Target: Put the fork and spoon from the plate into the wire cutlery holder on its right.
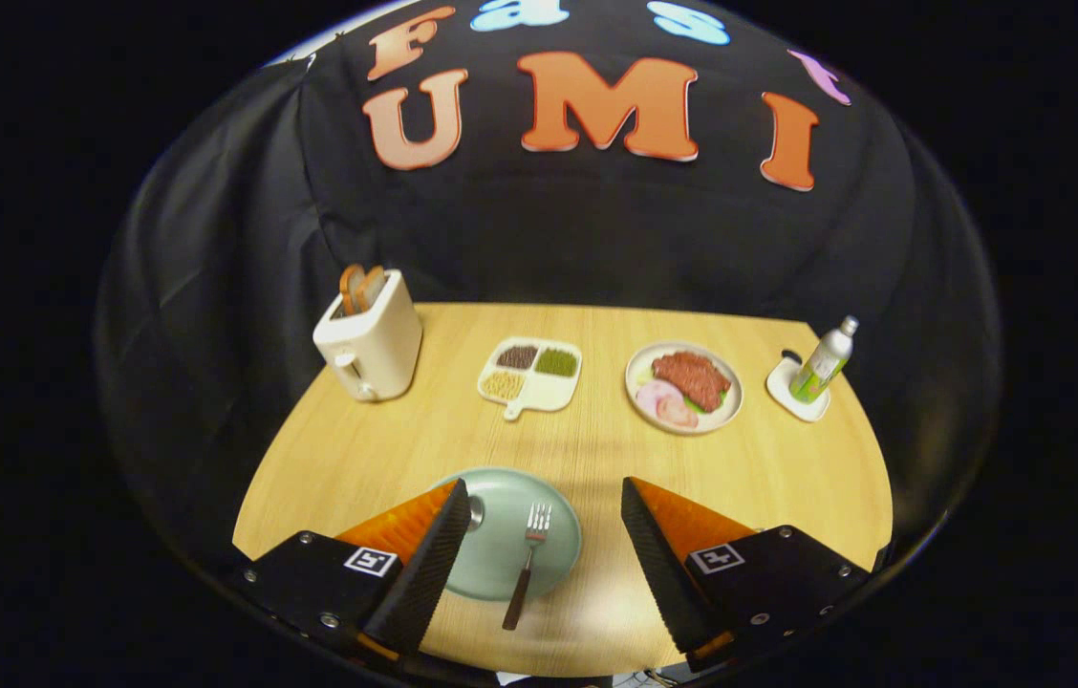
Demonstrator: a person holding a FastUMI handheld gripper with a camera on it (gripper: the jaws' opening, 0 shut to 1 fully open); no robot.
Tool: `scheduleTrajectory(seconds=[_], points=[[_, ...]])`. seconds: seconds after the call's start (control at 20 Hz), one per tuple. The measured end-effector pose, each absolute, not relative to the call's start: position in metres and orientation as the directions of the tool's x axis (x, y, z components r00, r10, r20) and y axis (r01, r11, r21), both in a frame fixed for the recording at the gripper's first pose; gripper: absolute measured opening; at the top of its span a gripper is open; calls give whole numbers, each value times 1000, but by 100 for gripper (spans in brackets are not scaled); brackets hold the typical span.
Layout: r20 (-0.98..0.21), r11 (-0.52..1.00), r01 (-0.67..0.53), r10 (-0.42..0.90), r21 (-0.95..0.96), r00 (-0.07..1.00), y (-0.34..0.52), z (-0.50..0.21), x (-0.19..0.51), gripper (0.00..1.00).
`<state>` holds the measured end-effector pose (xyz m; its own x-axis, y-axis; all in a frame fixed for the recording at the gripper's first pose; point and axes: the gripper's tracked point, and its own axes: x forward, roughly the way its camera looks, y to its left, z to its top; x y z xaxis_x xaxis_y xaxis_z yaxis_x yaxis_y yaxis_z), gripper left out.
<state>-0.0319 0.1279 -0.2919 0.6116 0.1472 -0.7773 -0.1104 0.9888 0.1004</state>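
Observation:
A pale green plate lies on the wooden table between and just ahead of my fingers. On it rests a fork, tines pointing away, its dark handle reaching over the plate's near rim. The spoon shows as a small shiny bowl beside the left finger, the rest hidden behind that finger. My gripper hovers above the plate, open wide, with nothing between its orange-and-black fingers.
Beyond the plate stand a cream toaster with toast, a white divided dish of grains, a plate of meat, and a bottle on a white coaster at the far right. Bare wood lies right of the fingers.

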Motion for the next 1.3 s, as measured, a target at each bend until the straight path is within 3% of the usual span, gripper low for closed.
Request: scheduleTrajectory(seconds=[0.25, 0.5, 0.9, 1.15, 1.3], points=[[-902, 984, -138, 157, 110, 402, 147, -358, -61, 92], [-962, 985, -137, 139, 108, 233, 156, -403, -80, 83], [-990, 985, -137, 114, 102, 82, 168, -451, -93, 64], [-996, 991, -109, 85, 84, 5, 173, -473, -101, 61], [-997, 994, -79, 69, 71, -26, 171, -481, -105, 43]])
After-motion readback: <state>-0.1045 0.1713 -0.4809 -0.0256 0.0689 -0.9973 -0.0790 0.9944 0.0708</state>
